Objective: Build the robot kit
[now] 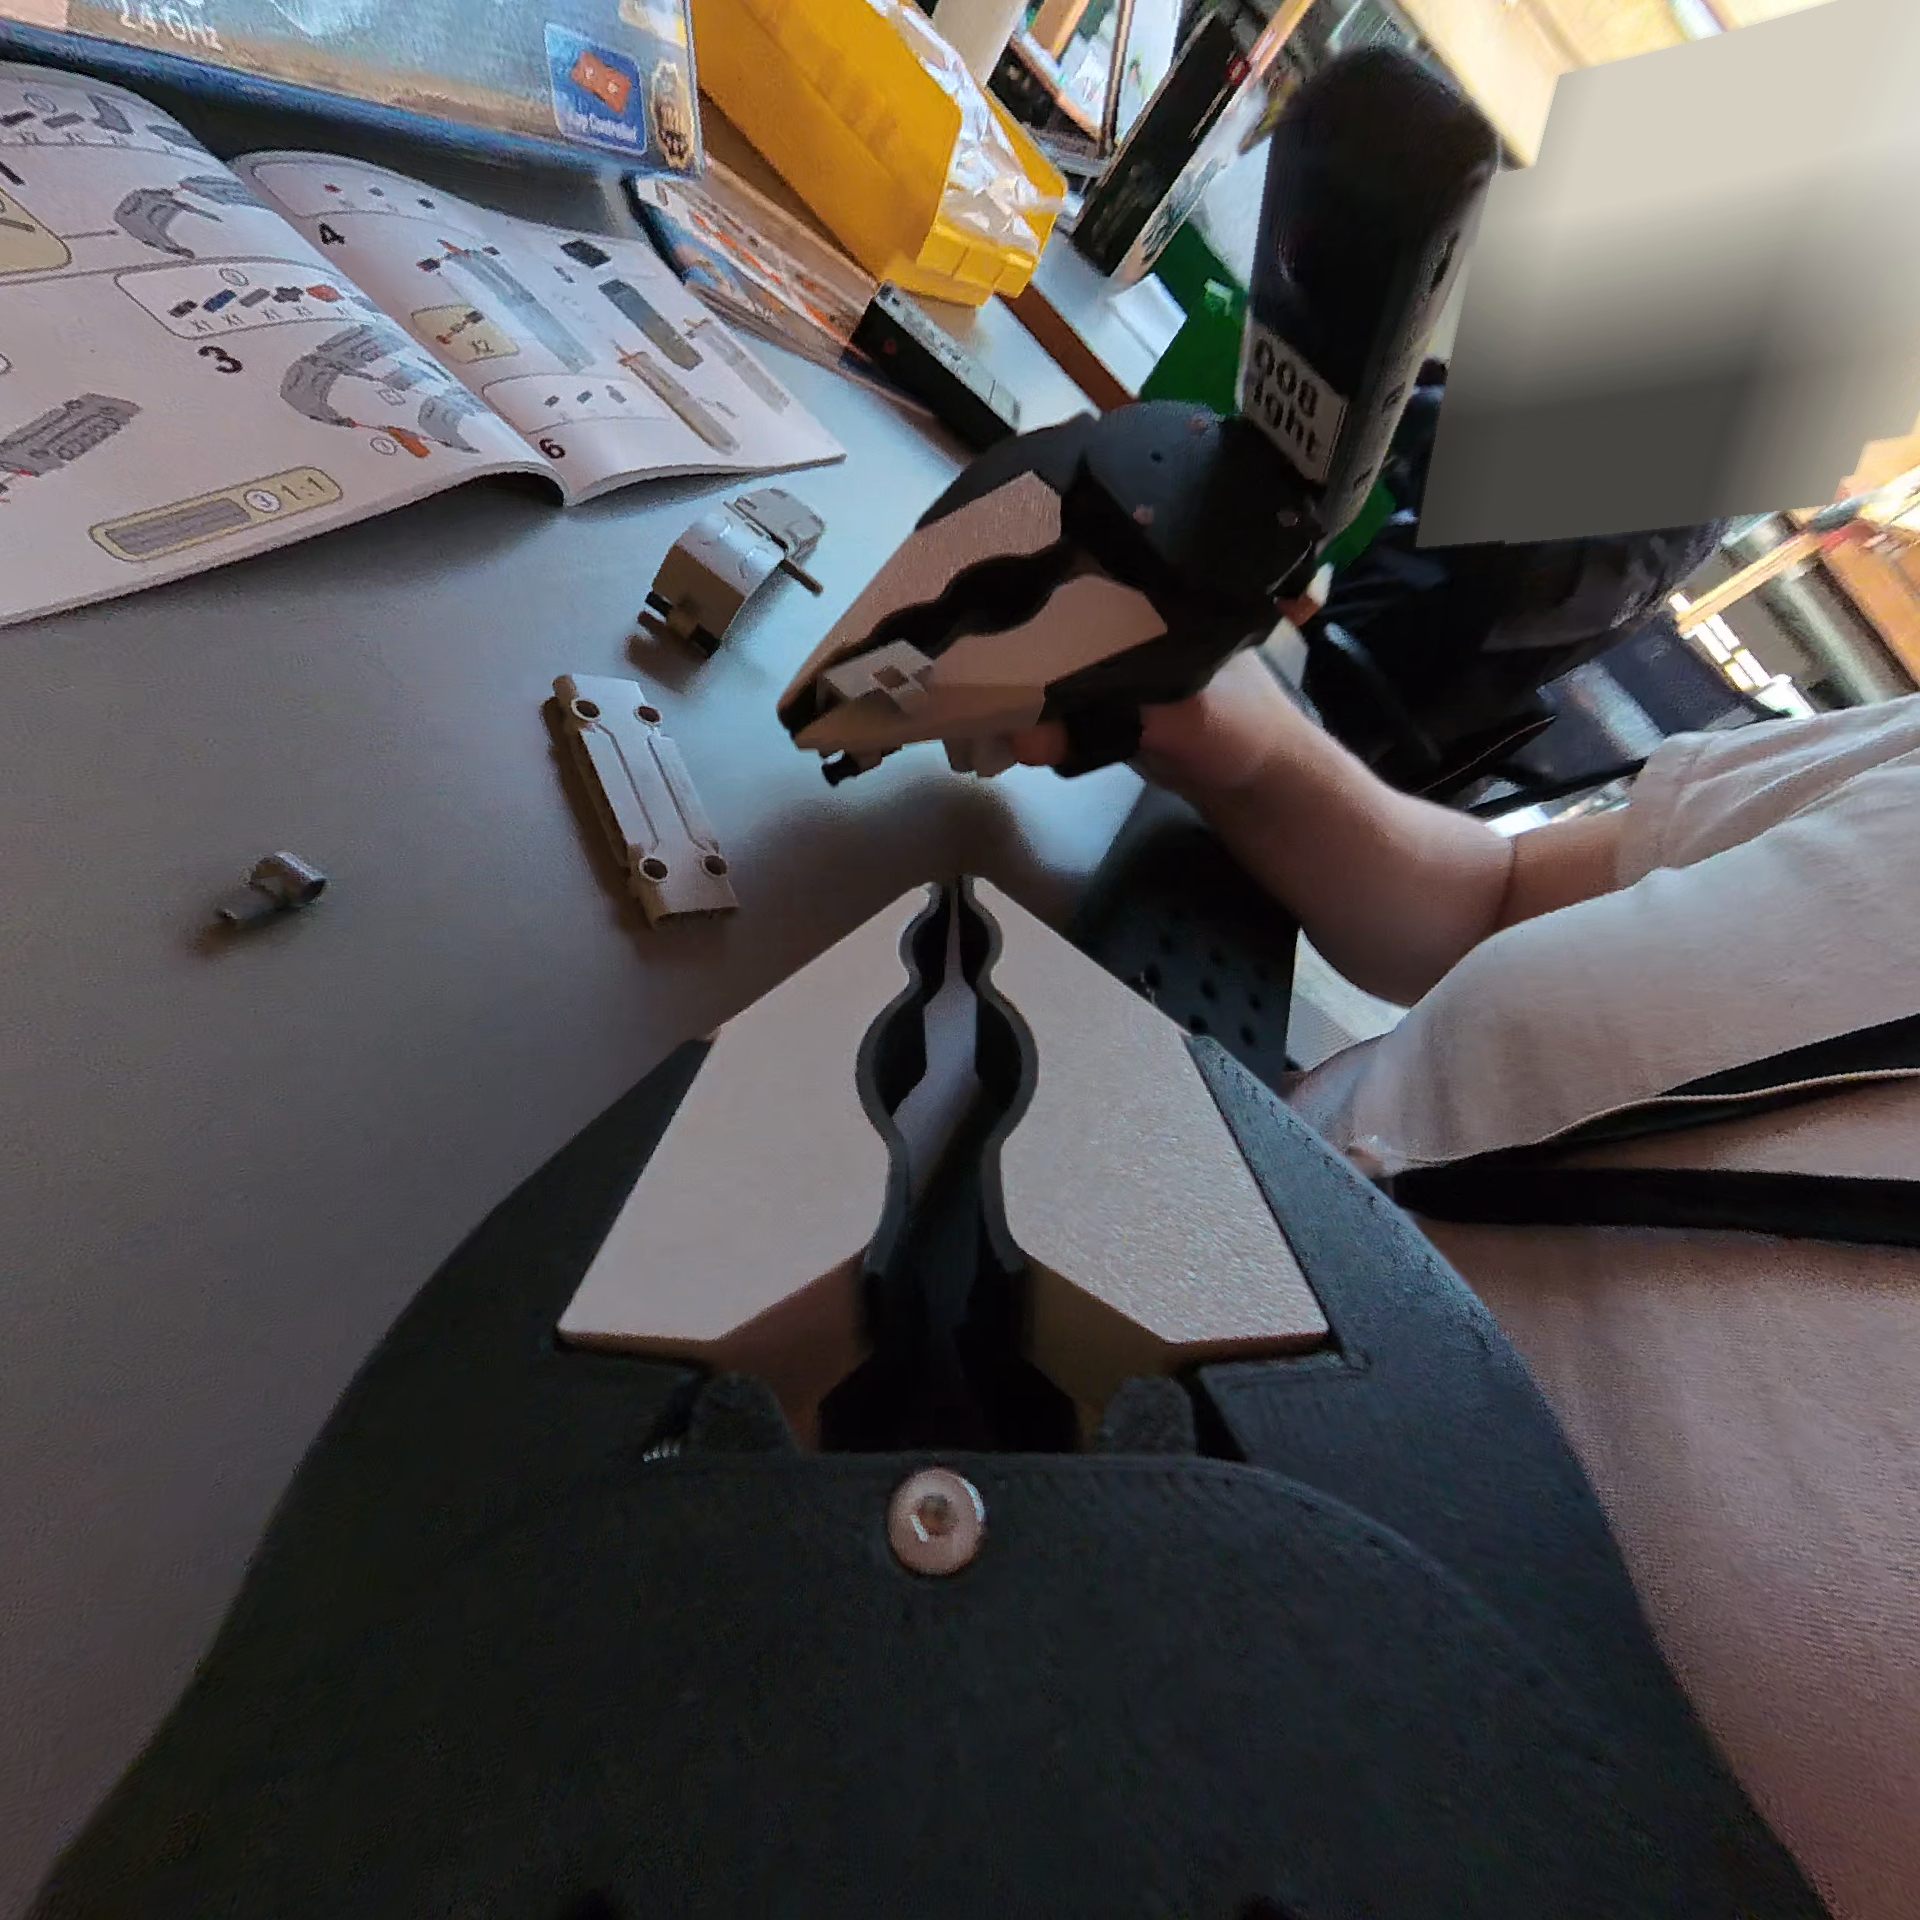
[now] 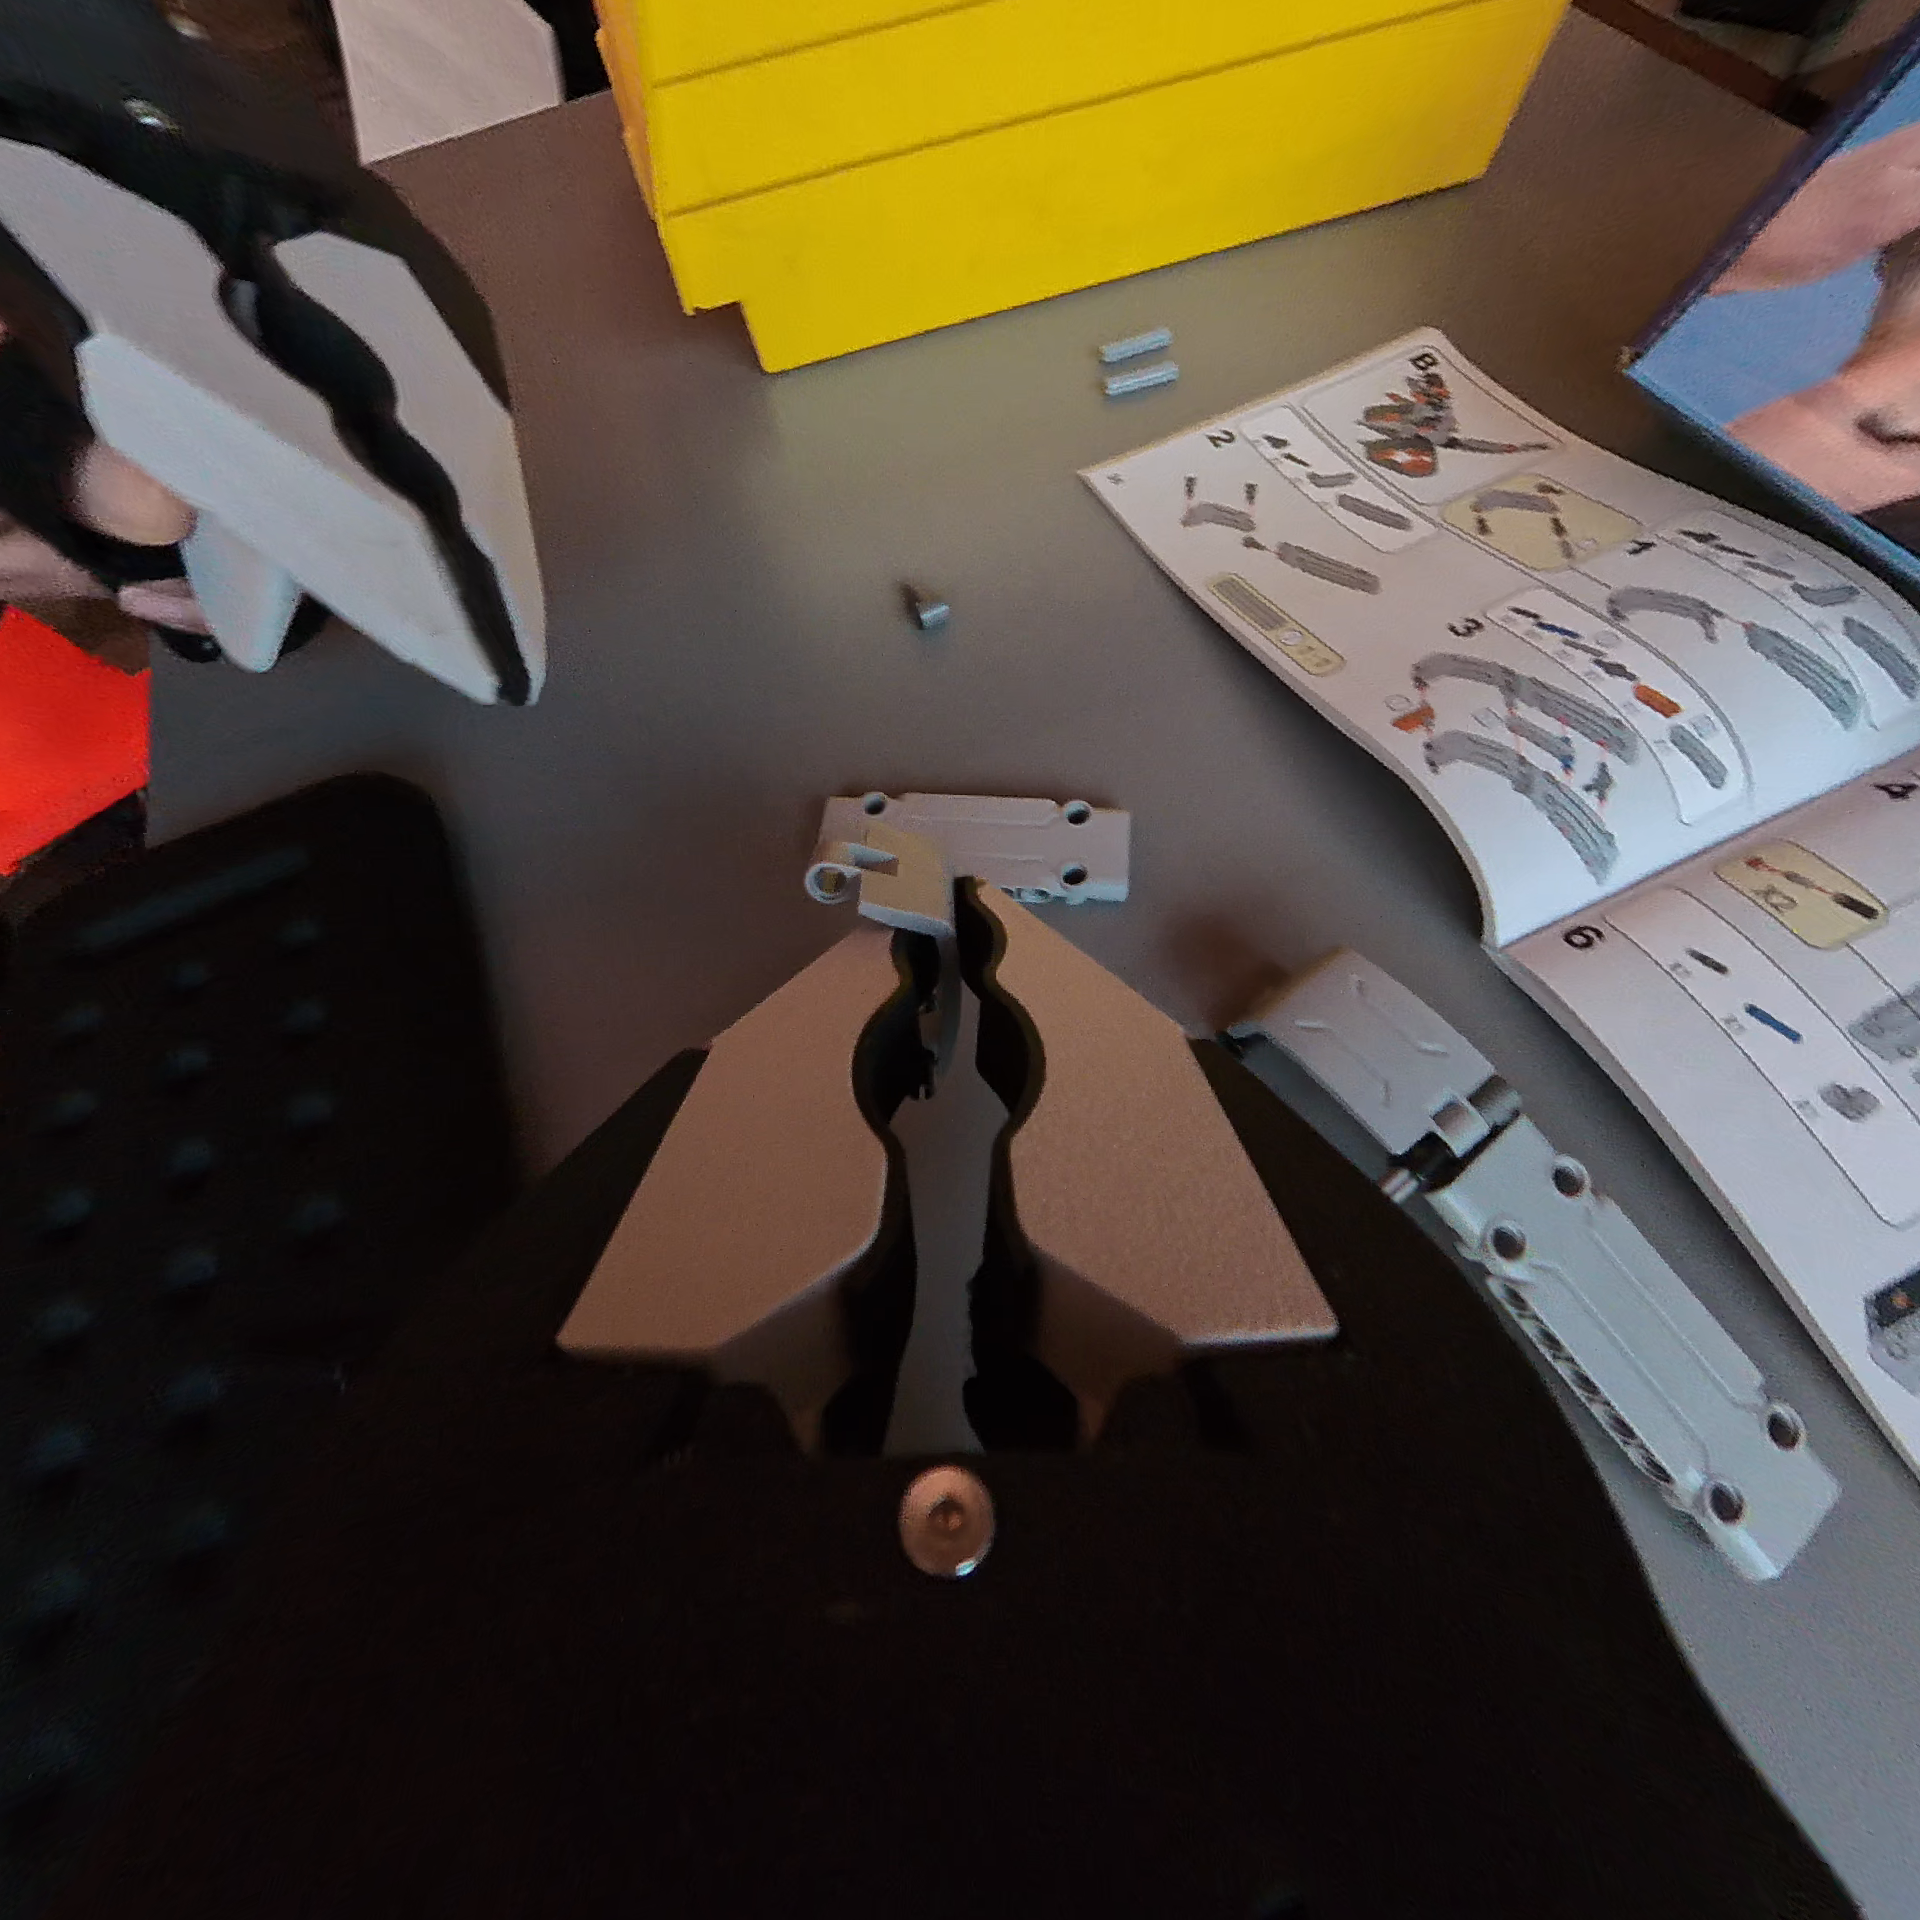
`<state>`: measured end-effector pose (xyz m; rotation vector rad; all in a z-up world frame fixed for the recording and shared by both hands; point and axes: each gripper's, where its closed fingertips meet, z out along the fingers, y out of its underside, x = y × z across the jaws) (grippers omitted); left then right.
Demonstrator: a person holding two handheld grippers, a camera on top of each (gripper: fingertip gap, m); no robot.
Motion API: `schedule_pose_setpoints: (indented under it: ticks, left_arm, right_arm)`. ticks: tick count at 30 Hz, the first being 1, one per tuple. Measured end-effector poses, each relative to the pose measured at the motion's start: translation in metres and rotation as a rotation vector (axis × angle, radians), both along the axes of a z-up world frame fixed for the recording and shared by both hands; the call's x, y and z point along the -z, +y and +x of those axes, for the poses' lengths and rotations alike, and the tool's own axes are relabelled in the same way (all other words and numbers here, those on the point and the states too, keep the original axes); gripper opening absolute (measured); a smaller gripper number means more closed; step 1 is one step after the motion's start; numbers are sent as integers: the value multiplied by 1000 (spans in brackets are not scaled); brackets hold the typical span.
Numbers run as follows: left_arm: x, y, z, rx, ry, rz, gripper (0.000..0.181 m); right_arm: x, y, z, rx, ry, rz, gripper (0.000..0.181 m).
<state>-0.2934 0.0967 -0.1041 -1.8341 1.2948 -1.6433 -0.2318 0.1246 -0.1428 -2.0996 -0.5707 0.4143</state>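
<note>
Right wrist view: the right gripper pinches a small light-grey plastic building piece above the flat grey holed panel on the grey table. The left gripper is closed on nothing, near the panel.

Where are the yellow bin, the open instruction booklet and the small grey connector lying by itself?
yellow bin (image 2: 1039,177), right wrist view, front wall.
instruction booklet (image 1: 312,353), left wrist view, open page.
small grey connector (image 2: 928,608), right wrist view, its body.
</note>
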Motion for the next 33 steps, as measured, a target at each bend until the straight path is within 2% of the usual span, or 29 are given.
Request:
schedule_pose_setpoints:
  ticks: [3, 6, 9, 13, 15, 17, 19, 21, 24, 27, 31, 33]
  left_arm:
    - [0, -13, 2, 42, 0, 63, 11]
    - [-1, -39, 5, 150, 35, 85, 14]
    - [-3, -67, 10, 202, 69, 152, 23]
    - [18, -89, 18, 279, 152, 312, 28]
    - [24, -89, 25, 314, 210, 289, 28]
    - [18, -96, 29, 342, 275, 166, 25]
    - [19, -99, 34, 294, 351, 142, 24]
    - [32, -98, 35, 213, 467, 221, 24]
    - [45, -102, 36, 149, 556, 336, 27]
    - [50, -96, 37, 90, 613, 391, 14]
    - [43, -103, 35, 79, 629, 365, 31]
    - [42, -105, 33, 72, 644, 383, 34]
  right_arm:
    - [-1, 4, 8, 23, 7, 6, 1]
    - [-9, 6, 15, 43, 27, 28, 1]
    - [-15, 6, 23, 67, 42, 51, 1]
    - [-22, 4, 27, 77, 56, 68, 1]
    - [-27, 3, 29, 82, 44, 85, 1]
    - [-31, 1, 34, 95, 18, 109, 1]
    - [-34, -2, 39, 111, -10, 132, 1]
    - [-37, -4, 42, 123, -16, 148, 1]
    - [-44, -6, 42, 119, 8, 168, 1]
    - [-47, -8, 39, 103, 16, 173, 1]
    - [-52, -11, 37, 91, -3, 199, 1]
    - [-53, -12, 36, 87, -7, 205, 1]
